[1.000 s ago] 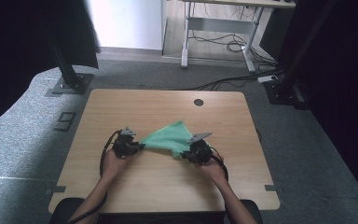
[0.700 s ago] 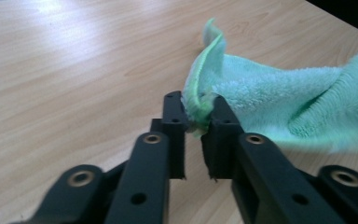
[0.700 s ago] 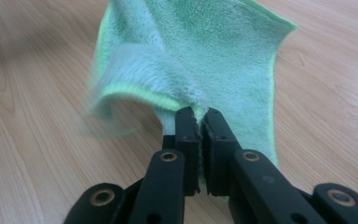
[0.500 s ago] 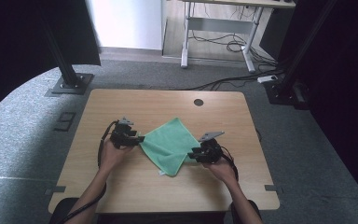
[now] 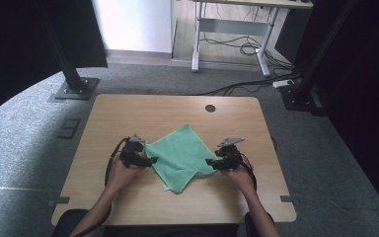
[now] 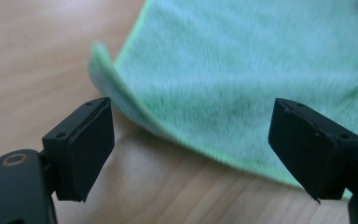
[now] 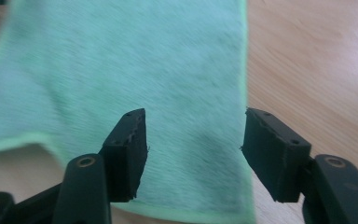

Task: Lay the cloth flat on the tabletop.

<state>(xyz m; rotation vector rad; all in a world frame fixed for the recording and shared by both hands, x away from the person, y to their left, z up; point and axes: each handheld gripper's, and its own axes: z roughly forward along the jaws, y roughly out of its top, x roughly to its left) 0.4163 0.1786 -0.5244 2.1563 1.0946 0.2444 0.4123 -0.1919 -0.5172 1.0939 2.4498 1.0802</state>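
I see a green cloth (image 5: 182, 157) lying flat on the bench (image 5: 128, 111), set like a diamond, roughly mid-width and nearer the front edge than the back one. One corner points at the back edge, the opposite one at the front edge, where a small white tag sticks out

Left gripper (image 5: 150, 160) sits at the cloth's left corner, held in the person's left hand (image 5: 123, 170). In the left gripper view (image 6: 191, 149) the jaws stand wide apart, nothing between them; the cloth (image 6: 242, 79) edge runs just ahead of them, its corner curled up slightly off the wood

Right gripper (image 5: 208, 161) sits at the cloth's right corner, in the right hand (image 5: 238, 174). In the right gripper view (image 7: 193, 147) the jaws are spread too, released, with the cloth (image 7: 121, 70) lying flat under and between them; its right hem lines up beside the right jaw. Can't tell if the pads touch the fabric

Round cable hole (image 5: 210, 107) near the back edge, right of centre
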